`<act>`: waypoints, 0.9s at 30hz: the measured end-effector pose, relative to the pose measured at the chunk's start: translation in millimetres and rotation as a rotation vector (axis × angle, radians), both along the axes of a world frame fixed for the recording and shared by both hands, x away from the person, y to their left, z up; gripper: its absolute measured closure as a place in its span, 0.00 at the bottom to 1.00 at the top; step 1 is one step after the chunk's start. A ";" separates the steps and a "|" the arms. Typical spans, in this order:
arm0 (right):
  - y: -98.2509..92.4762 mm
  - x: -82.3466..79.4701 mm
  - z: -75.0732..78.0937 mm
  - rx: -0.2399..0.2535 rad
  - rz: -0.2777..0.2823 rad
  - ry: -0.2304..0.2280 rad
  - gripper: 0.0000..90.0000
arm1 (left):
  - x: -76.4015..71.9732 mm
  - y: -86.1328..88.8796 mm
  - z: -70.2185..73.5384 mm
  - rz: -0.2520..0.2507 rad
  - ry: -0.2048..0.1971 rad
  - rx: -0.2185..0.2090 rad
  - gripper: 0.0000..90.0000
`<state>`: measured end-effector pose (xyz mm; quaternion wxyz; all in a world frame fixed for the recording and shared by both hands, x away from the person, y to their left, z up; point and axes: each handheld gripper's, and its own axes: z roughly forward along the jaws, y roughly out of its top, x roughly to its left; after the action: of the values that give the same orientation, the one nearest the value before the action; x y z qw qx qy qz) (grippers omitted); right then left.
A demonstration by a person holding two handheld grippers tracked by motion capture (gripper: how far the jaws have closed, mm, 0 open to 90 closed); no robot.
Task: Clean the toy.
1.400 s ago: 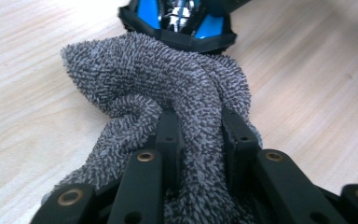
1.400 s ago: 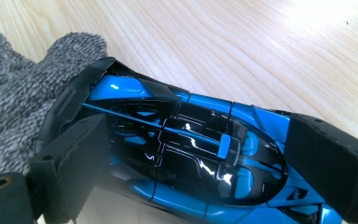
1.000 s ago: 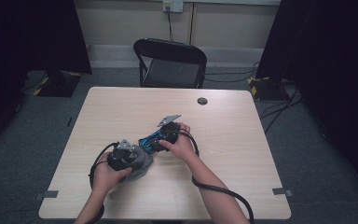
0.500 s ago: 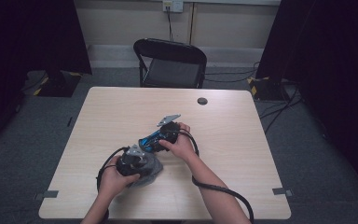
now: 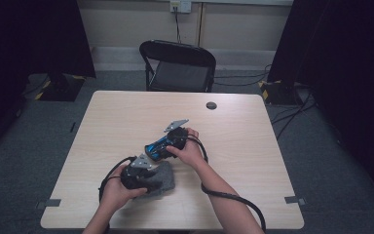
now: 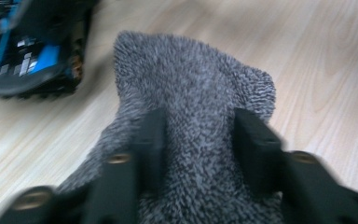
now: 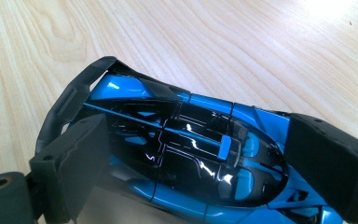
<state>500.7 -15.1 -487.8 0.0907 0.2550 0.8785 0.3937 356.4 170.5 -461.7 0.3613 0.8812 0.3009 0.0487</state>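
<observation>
The left gripper (image 5: 148,171) sits low over a grey fuzzy cloth (image 6: 196,107) near the front edge of the wooden table (image 5: 253,131); its jaws have just been opening and now stand apart, one on each side of a raised fold of the cloth, which lies between them without being clearly squeezed. In the left gripper view the cloth runs away from the jaws and ends in a rounded edge on the bare wood. The right gripper (image 5: 168,144), just beyond and to the right of the left one, has its jaws clamped on a blue and black toy car (image 7: 200,154), one pad against each side of the body. The car rests on the table with its black rear wing pointing away from the gripper, just beside the cloth. A small dark round object (image 5: 211,105) lies well apart toward the far edge, and a black folding chair (image 5: 177,66) stands behind the table.
</observation>
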 end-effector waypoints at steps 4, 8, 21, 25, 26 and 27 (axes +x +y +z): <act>-0.3 0.1 -0.2 0.001 0.003 -0.001 0.08 | -5.4 14.4 0.3 -0.019 0.007 0.018 0.45; 0.5 -0.1 0.3 -0.001 -0.002 0.005 0.08 | -10.7 17.4 -10.8 -0.057 0.035 0.065 0.45; -1.1 -0.7 -1.1 0.013 0.000 -0.005 0.08 | -12.0 42.9 9.7 0.120 0.079 0.014 0.84; -1.2 -0.2 -0.9 0.011 0.003 -0.004 0.08 | 1.4 74.8 26.0 0.269 0.054 -0.057 0.84; -1.0 -0.4 -0.9 0.013 0.001 -0.002 0.08 | 7.0 81.2 29.4 0.300 0.039 -0.066 0.84; -1.2 -0.6 -1.0 0.014 0.000 -0.002 0.08 | 13.4 86.6 32.3 0.330 0.033 -0.079 0.83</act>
<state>500.1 -16.3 -488.8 0.0901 0.2552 0.8756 0.4001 369.8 257.2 -429.4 0.3779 0.8055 0.4492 0.0808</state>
